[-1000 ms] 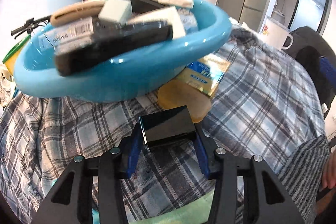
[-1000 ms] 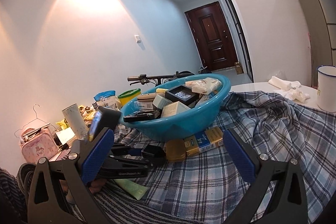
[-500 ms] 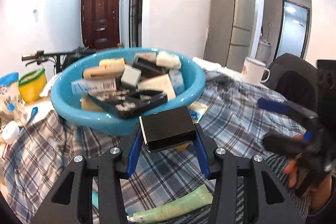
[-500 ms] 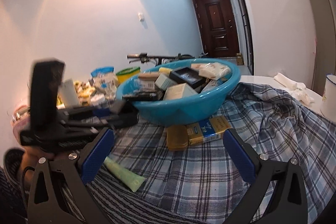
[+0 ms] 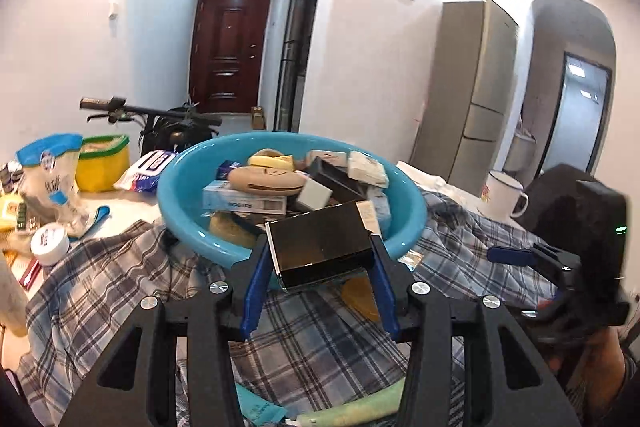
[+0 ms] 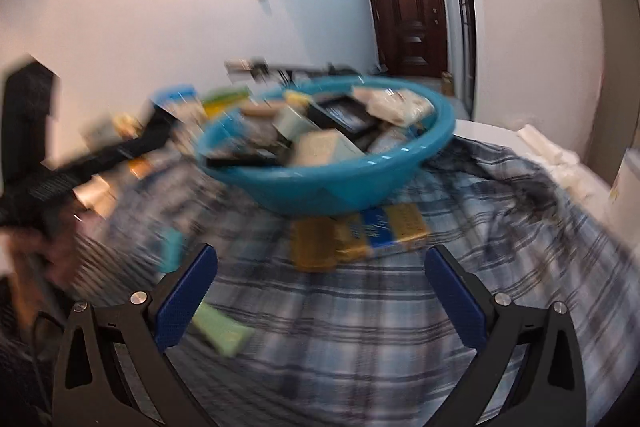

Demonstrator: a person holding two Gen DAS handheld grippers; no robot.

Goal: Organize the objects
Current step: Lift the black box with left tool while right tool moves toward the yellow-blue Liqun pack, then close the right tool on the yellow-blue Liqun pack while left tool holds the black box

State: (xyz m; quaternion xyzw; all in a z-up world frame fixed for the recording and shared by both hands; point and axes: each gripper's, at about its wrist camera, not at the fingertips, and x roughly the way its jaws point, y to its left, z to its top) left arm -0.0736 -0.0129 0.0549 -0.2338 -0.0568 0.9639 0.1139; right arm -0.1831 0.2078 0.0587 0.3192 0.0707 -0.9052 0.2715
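Your left gripper [image 5: 318, 259] clamps a glossy black rectangular box [image 5: 320, 247] between its blue pads, lifted clear of the cloth, at the near rim of the basin. Your right gripper [image 6: 320, 279] stands wide with nothing between its pads, above the cloth in front of the basin.

Items, largest first:
- Blue-and-grey plaid cloth [image 6: 360, 307], rumpled, covering the table.
- Round turquoise plastic basin [image 5: 408, 211], sitting on the cloth, heaped with small boxes, packets and a tan oval case [image 5: 266, 181].
- Yellow-and-blue flat packet [image 6: 384, 227], on the cloth, tucked partly under the basin's near side.
- White enamel mug [image 5: 502, 193], upright on the table, right of the basin.
- Pale green tube [image 6: 220, 327], lying on the cloth near your right gripper's left pad.
- Small white round jar [image 5: 50, 241], left of the cloth on the bare tabletop.

The right wrist view is motion-blurred; finer labels cannot be read.
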